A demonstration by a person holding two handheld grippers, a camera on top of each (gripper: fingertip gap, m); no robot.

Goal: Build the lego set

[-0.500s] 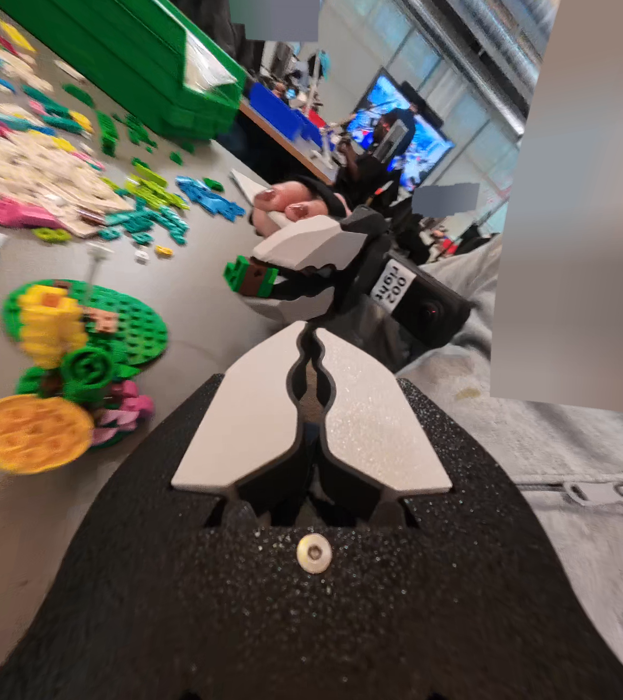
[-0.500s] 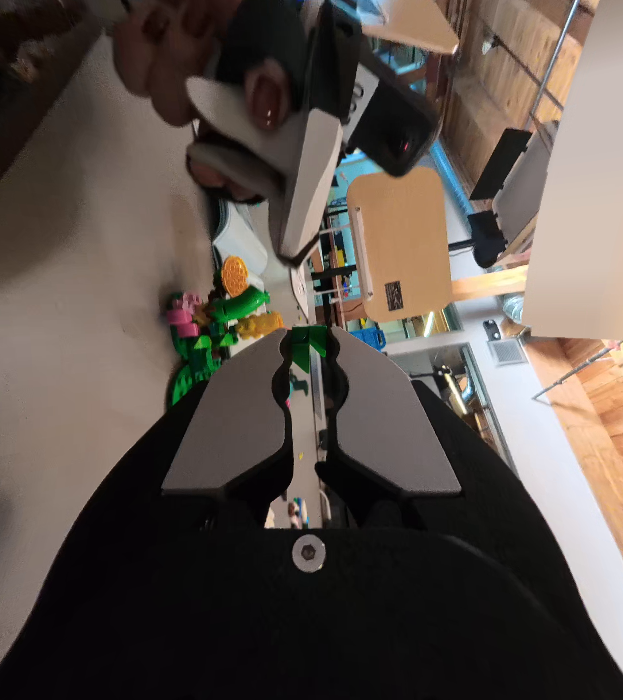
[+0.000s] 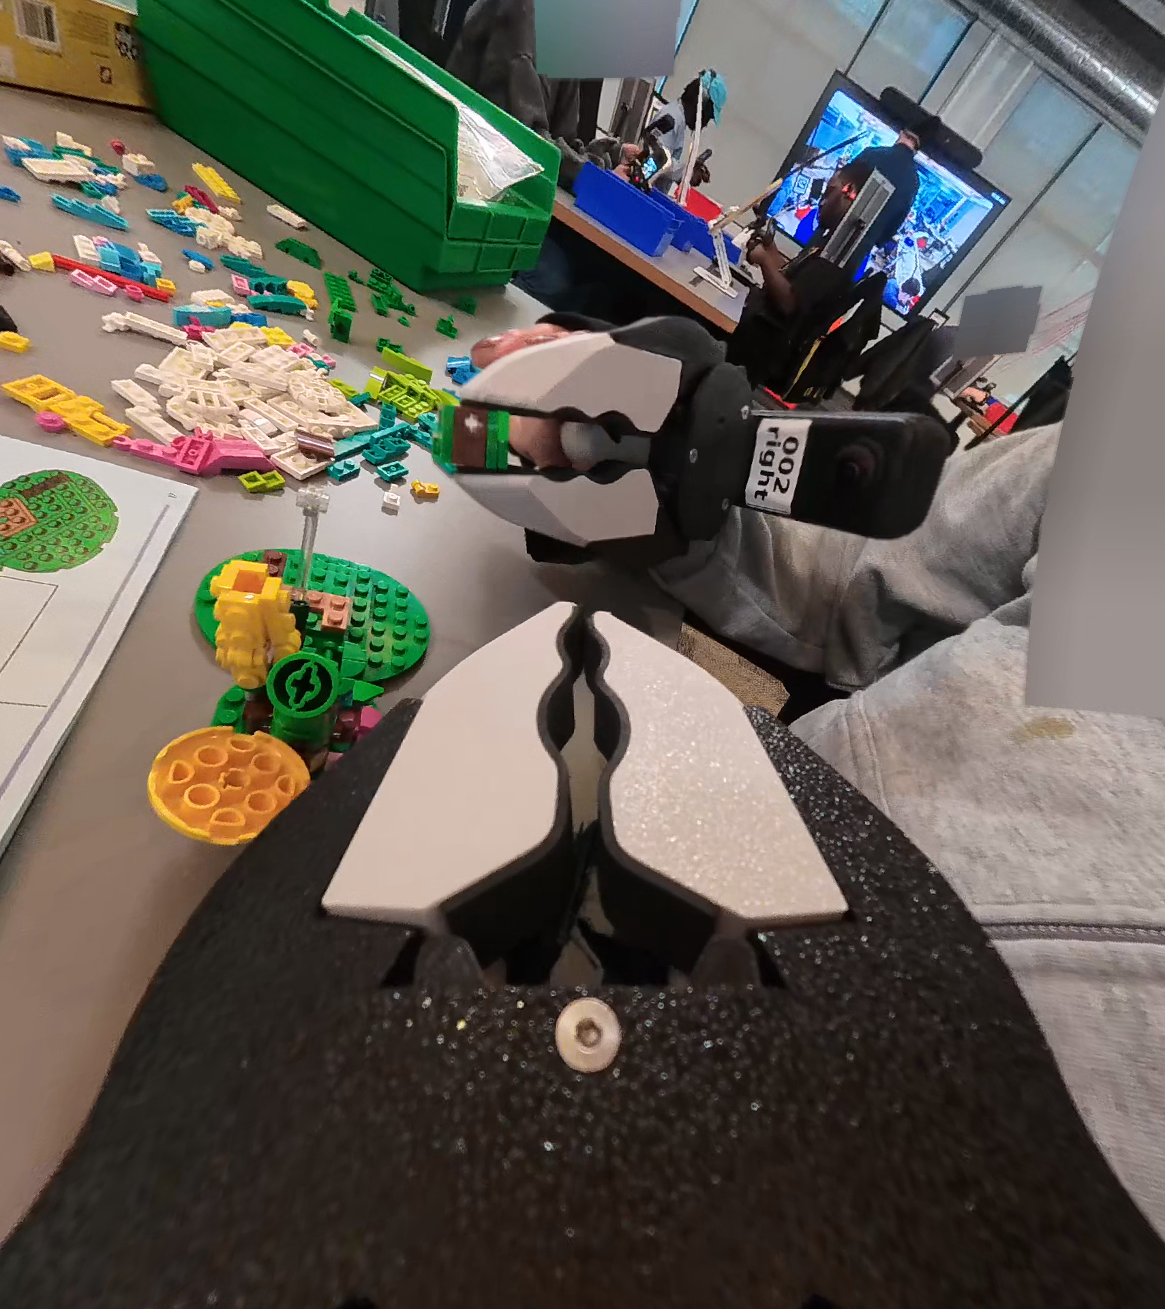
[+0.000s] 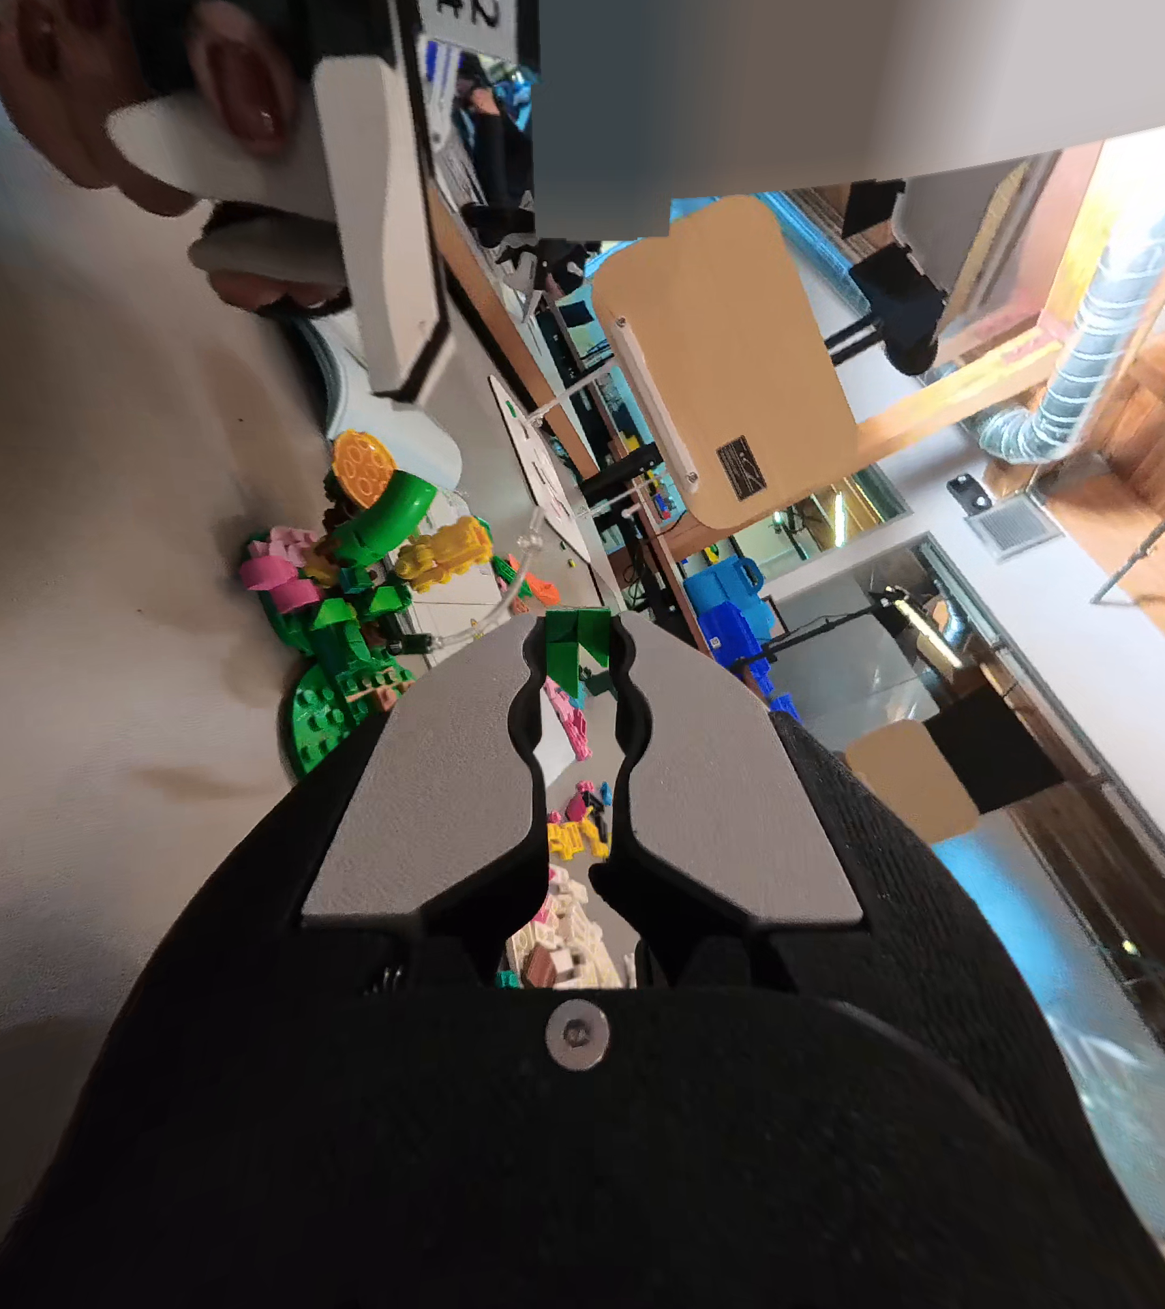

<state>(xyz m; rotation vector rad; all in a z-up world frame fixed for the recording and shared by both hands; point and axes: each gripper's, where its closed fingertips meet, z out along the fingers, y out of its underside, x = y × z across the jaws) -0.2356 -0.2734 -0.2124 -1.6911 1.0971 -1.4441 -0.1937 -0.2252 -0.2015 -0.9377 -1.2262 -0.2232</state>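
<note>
My left gripper [image 3: 578,623] is closed with nothing between its fingertips, held above the grey table [image 3: 466,559] just right of the brick flower model [image 3: 296,652], which stands on a round green plate with a yellow blossom and an orange disc. My right gripper [image 4: 578,637] is clamped on a small green and brown brick piece [image 3: 473,440], both pads pressing its sides, held in the air above the table beyond the left gripper. Past the model lies a printed instruction sheet [image 3: 20,567], then a scatter of loose bricks [image 3: 232,382], and farther back stacked green bins [image 3: 353,142].
</note>
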